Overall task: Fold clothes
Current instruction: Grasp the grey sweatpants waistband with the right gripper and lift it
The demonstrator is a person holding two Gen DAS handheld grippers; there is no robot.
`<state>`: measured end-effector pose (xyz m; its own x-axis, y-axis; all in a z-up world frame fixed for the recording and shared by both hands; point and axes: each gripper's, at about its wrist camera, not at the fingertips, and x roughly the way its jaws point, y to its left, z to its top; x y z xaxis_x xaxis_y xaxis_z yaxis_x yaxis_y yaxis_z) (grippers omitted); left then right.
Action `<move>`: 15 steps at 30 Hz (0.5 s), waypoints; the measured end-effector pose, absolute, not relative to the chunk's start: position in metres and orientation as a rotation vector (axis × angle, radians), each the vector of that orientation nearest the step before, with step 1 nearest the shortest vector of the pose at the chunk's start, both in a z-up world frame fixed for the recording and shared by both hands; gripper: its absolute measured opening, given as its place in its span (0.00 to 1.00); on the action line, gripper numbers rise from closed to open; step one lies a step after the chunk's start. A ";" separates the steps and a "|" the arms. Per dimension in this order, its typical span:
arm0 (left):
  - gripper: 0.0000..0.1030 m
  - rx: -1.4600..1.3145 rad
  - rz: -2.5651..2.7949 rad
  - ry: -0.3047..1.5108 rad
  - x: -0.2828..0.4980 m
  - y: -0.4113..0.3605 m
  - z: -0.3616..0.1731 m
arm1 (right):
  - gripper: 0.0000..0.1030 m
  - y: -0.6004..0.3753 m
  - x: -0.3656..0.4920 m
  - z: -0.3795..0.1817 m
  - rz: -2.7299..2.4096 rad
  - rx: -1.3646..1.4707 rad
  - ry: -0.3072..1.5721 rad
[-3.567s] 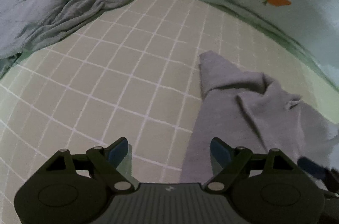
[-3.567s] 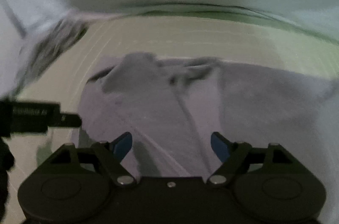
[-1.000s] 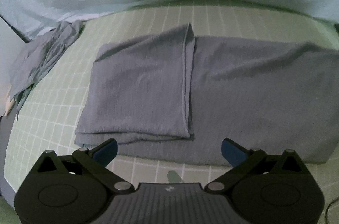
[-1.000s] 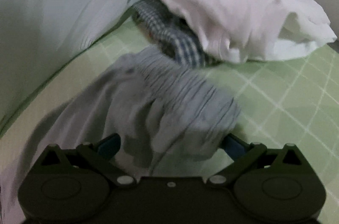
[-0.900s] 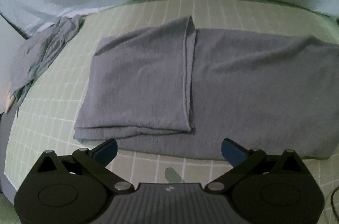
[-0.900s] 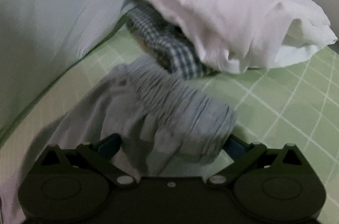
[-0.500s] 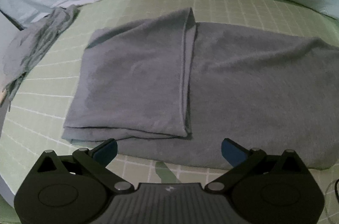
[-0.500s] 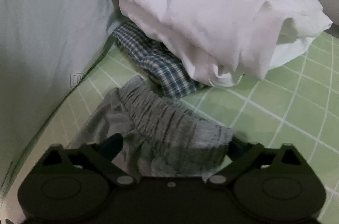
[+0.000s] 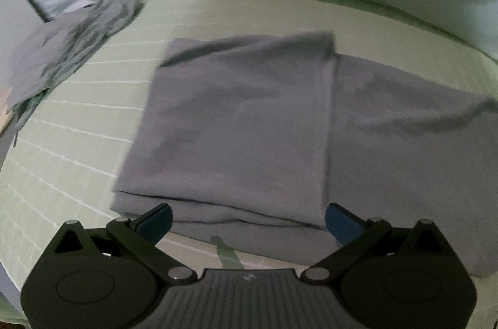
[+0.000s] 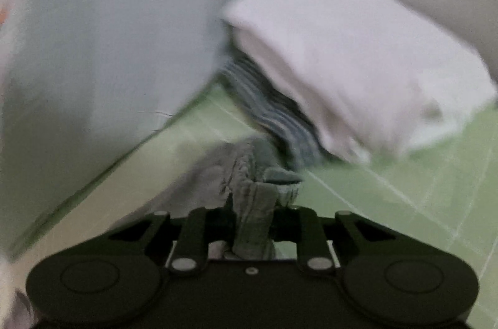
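Across checked sheet (image 9: pixel 77 135), grey garment (image 9: pixel 280 126) lengthwise.

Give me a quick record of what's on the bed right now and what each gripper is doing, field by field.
surface: green checked sheet
main garment: grey garment, flat, left part folded over
left gripper: open, empty, at the garment's near edge
right gripper: closing on bunched waistband
beside waistband: white pillow on checked cloth
far left: crumpled light clothes
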<state>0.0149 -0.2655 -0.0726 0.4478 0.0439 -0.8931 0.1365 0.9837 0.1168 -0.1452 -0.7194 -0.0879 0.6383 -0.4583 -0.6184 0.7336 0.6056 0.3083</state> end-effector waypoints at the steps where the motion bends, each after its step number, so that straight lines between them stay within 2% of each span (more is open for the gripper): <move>1: 1.00 0.173 -0.051 1.102 0.017 -0.259 -0.071 | 0.19 -0.707 -0.139 -0.080 -0.710 0.532 0.517; 9: 1.00 0.148 -0.048 1.063 0.034 -0.208 -0.061 | 0.19 -0.559 -0.079 -0.029 -0.468 0.179 0.505; 13: 1.00 0.147 -0.070 1.069 0.041 -0.187 -0.063 | 0.20 -0.462 -0.052 -0.032 -0.298 0.095 0.546; 15: 1.00 0.152 -0.086 1.078 0.044 -0.178 -0.066 | 0.23 -0.418 -0.037 -0.051 -0.222 0.076 0.629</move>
<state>0.0441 -0.1781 -0.0655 0.4713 0.0043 -0.8820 0.1436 0.9863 0.0815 -0.0370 -0.4182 -0.0507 0.7854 -0.1830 -0.5913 0.2292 0.9734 0.0033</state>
